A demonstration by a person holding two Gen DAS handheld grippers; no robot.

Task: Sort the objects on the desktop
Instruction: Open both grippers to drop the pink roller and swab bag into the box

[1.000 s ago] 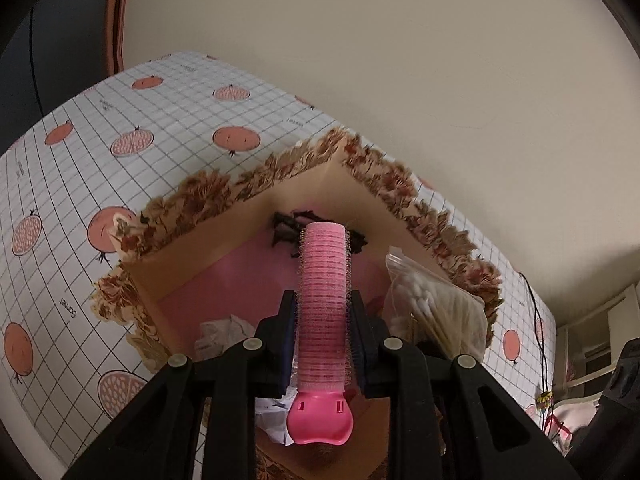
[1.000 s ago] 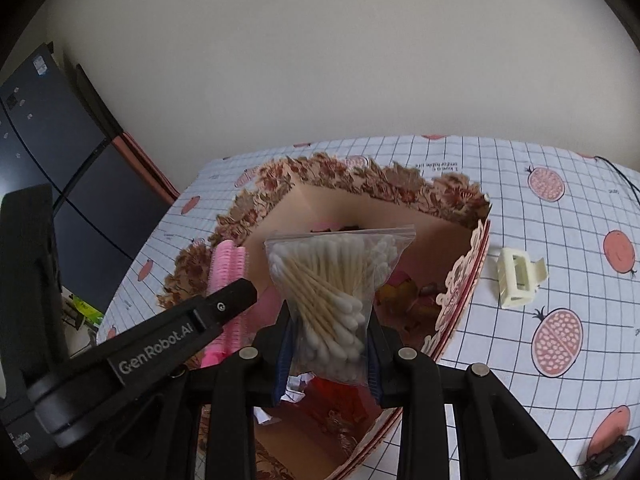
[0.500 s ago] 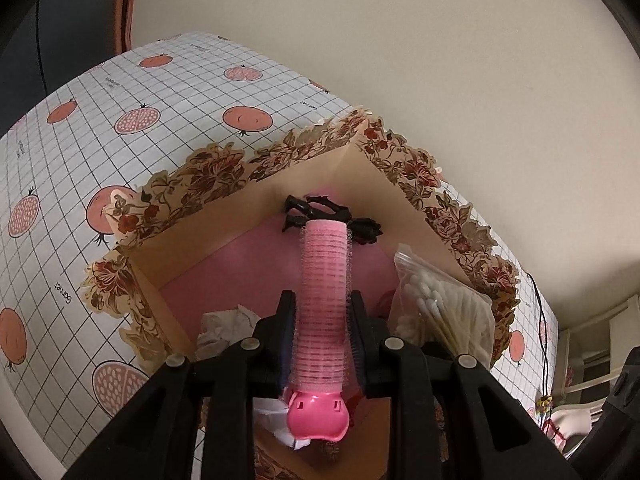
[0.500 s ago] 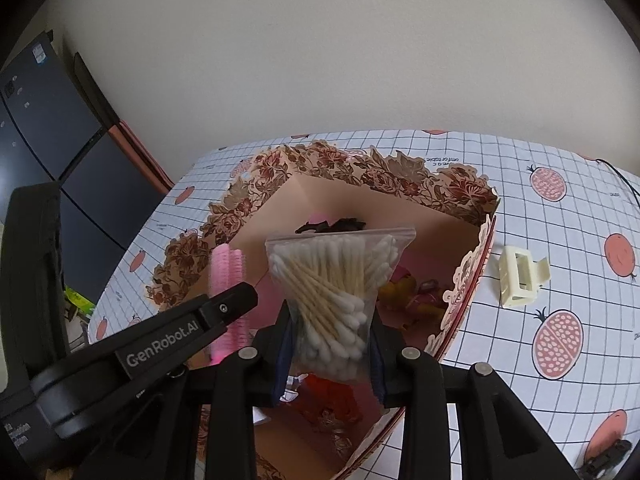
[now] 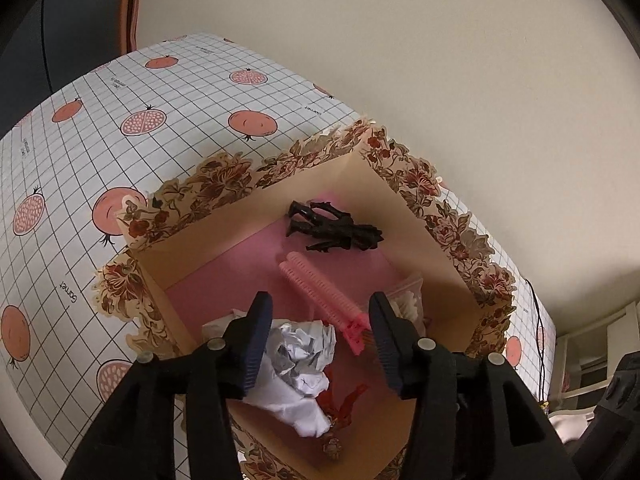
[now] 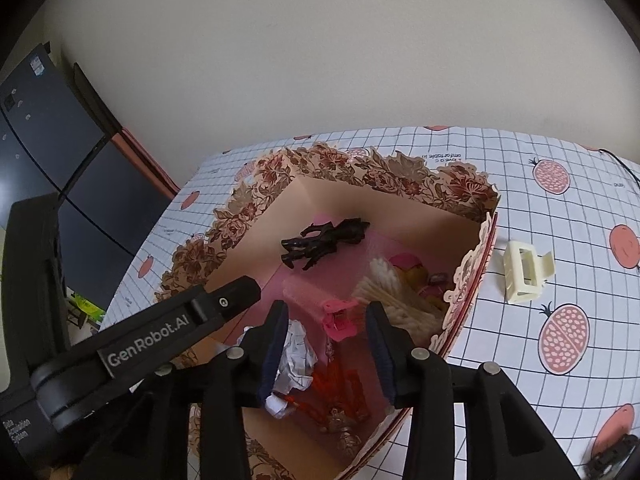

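Note:
A flower-edged cardboard box [image 5: 424, 196] [image 6: 360, 168] with a pink floor stands on the pomegranate tablecloth. Inside it lie a pink hair roller [image 5: 320, 292] [image 6: 338, 320], a clear bag of cotton swabs [image 6: 396, 300] [image 5: 408, 300], a black claw clip [image 5: 336, 230] [image 6: 320, 240] and crumpled white paper [image 5: 300, 356] [image 6: 294, 354]. My left gripper [image 5: 318, 336] hovers over the box, its jaws opening, nothing pressed between them. My right gripper [image 6: 326, 344] hovers beside it, jaws also opening, with the swab bag lying free below.
A cream claw clip [image 6: 526, 272] lies on the cloth right of the box. A dark clip [image 6: 608, 456] sits at the lower right edge. Red pieces [image 6: 336, 392] lie on the box floor. A pale wall rises behind the table; dark furniture [image 6: 52, 140] stands at left.
Both grippers let go: the pink roller dropped from the left jaws and the swab bag from the right jaws onto the box floor. Both pairs of jaws spread apart.

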